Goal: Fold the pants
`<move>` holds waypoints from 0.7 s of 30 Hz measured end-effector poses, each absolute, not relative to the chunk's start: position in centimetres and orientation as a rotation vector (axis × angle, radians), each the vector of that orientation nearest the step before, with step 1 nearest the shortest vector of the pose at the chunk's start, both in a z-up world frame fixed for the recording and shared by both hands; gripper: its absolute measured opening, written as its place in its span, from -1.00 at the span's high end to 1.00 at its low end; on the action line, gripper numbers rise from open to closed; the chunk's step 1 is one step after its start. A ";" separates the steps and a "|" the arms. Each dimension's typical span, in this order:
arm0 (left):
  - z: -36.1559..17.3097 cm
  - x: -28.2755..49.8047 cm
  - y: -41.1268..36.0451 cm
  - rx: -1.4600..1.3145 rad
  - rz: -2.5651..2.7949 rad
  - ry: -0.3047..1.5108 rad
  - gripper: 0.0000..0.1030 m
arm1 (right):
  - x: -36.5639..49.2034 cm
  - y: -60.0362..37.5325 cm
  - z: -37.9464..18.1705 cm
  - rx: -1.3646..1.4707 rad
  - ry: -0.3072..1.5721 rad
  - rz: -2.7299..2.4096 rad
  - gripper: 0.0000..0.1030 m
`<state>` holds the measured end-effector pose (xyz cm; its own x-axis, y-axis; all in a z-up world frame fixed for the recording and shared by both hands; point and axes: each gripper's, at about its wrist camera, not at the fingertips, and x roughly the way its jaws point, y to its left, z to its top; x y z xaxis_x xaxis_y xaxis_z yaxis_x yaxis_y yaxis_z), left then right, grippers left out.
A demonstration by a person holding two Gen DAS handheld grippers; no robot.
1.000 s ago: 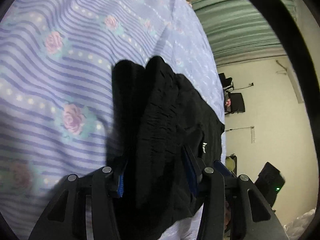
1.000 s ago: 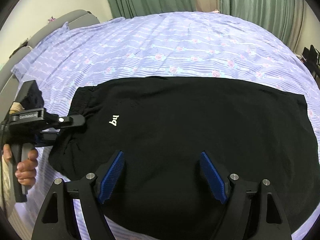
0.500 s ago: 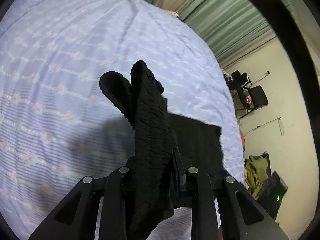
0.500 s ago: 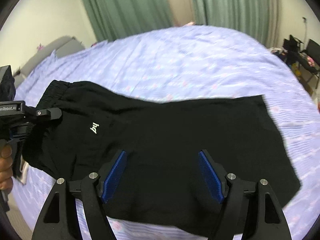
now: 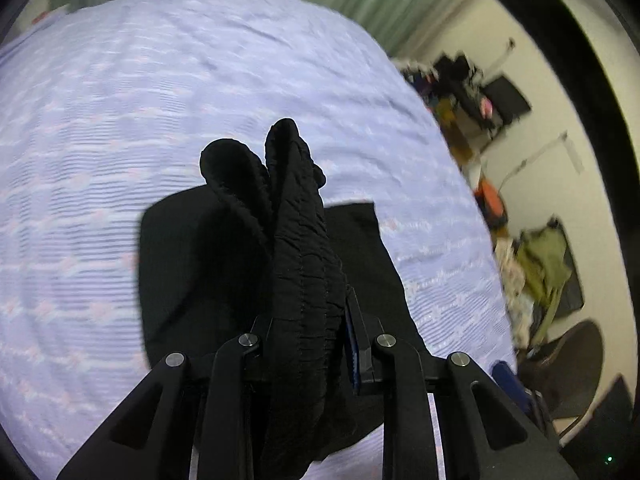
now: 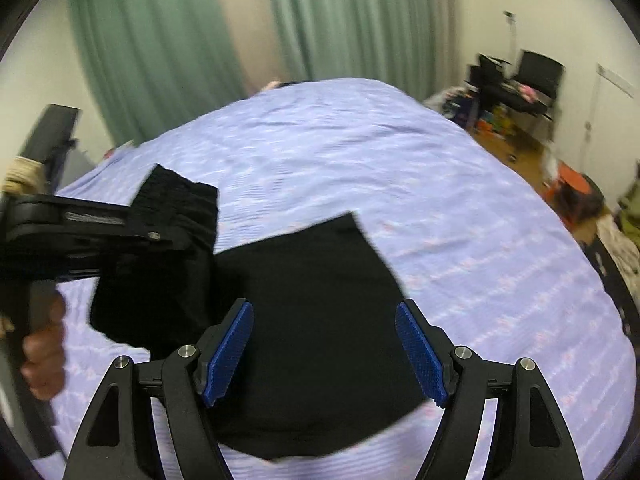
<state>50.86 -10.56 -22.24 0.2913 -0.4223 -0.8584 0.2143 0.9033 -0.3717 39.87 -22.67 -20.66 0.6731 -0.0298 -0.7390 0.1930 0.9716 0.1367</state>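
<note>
The black pants [image 6: 320, 312] lie on a lilac striped bedsheet [image 6: 460, 208]. My left gripper [image 5: 308, 332] is shut on the gathered elastic waistband [image 5: 296, 208] and holds it lifted above the bed, over the rest of the pants [image 5: 180, 256]. In the right wrist view the left gripper [image 6: 160, 236] shows at the left, holding the raised waistband [image 6: 176, 200]. My right gripper [image 6: 326, 352] is open and empty, hovering above the leg part of the pants.
Green curtains [image 6: 160, 40] hang behind the bed. Chairs and clutter [image 6: 516, 88] stand along the wall at the right. A heap of clothes [image 5: 540, 264] lies on the floor beside the bed. The bed's right edge [image 5: 472, 208] drops off there.
My left gripper closed on the waistband, lifted it off the bed and carried it over toward the legs. The right gripper rose and tilted up, staying open.
</note>
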 end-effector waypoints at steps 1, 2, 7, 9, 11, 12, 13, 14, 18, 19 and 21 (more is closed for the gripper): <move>-22.6 51.5 -11.9 -0.178 -0.428 1.219 0.52 | 39.8 -23.6 -20.9 0.221 0.829 -0.141 -0.46; -23.6 52.2 -13.7 -0.147 -0.430 1.244 0.44 | 39.7 -24.6 -21.3 0.232 0.837 -0.165 -0.46; -23.5 52.8 -17.4 -0.142 -0.540 1.244 -0.03 | 39.2 -27.8 -23.0 0.281 0.853 -0.240 -0.46; -22.0 52.3 -16.8 -0.160 -0.555 1.168 -0.43 | 39.2 -28.5 -23.7 0.318 0.852 -0.239 -0.46; -21.4 51.7 -15.2 -0.150 -0.553 1.110 -0.43 | 39.5 -28.7 -24.4 0.342 0.856 -0.231 -0.46; -21.8 51.2 -14.1 -0.123 -0.545 1.106 -0.43 | 39.8 -28.7 -25.0 0.352 0.860 -0.223 -0.46; -22.2 51.0 -13.5 -0.103 -0.541 1.104 -0.43 | 40.0 -28.6 -25.4 0.359 0.865 -0.215 -0.46; -22.9 50.1 -12.3 -0.069 -0.541 1.104 -0.42 | 40.3 -28.6 -26.1 0.369 0.874 -0.208 -0.46; -26.4 46.0 -7.8 0.016 -0.479 1.144 -0.41 | 41.7 -28.3 -29.5 0.450 0.920 -0.155 -0.46; -27.2 44.9 -7.4 0.013 -0.463 1.154 -0.41 | 42.0 -28.3 -30.2 0.465 0.929 -0.148 -0.46; -28.1 43.2 -5.9 0.017 -0.439 1.154 -0.41 | 42.6 -28.3 -31.8 0.513 0.959 -0.149 -0.46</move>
<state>43.19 -5.94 -28.11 0.3300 -0.3269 -0.8855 0.3440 0.9152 -0.2097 42.56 -28.26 -31.83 0.5745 0.1016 -0.8122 0.3432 0.8709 0.3517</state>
